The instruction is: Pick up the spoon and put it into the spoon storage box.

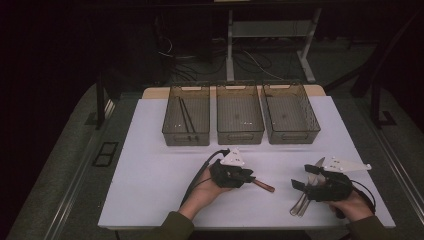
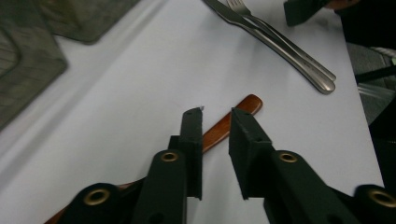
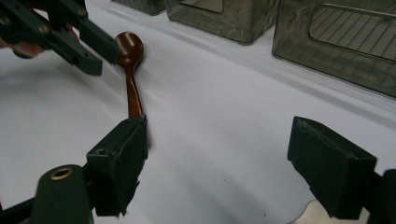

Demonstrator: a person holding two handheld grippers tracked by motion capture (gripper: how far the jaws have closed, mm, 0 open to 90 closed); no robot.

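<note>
At the near edge of the white table (image 1: 150, 190) the person's two hands came in, each holding a gripper. The left gripper (image 2: 217, 116) had its jaws a little apart, with a narrow gap, and they pressed on nothing; the handle of the wooden spoon (image 2: 224, 128) lay on the table just under this gap and passed between the two jaws. The spoon's long axis ran slantwise, from the bowl beside the left hand to the handle end pointing toward the right hand, as the high view showed (image 1: 263, 185). In the right gripper view the spoon bowl (image 3: 129, 46) lay close under the tips of the left gripper, and I judged that the left hand was clearly the nearer one to take it again. The right gripper (image 1: 306, 186) had its jaws spread wide and held nothing; it rested over a metal fork and knife (image 1: 303, 200) lying side by side, whose upper parts were covered by the gripper. Farther away three wire-mesh bins (image 1: 240, 136) stood in a row, well apart from the spoon. In the leftmost bin (image 1: 172, 131) thin dark sticks, perhaps chopsticks (image 1: 186, 116), were lying; the dim light made them hard to name. The other two bins looked empty.
</note>
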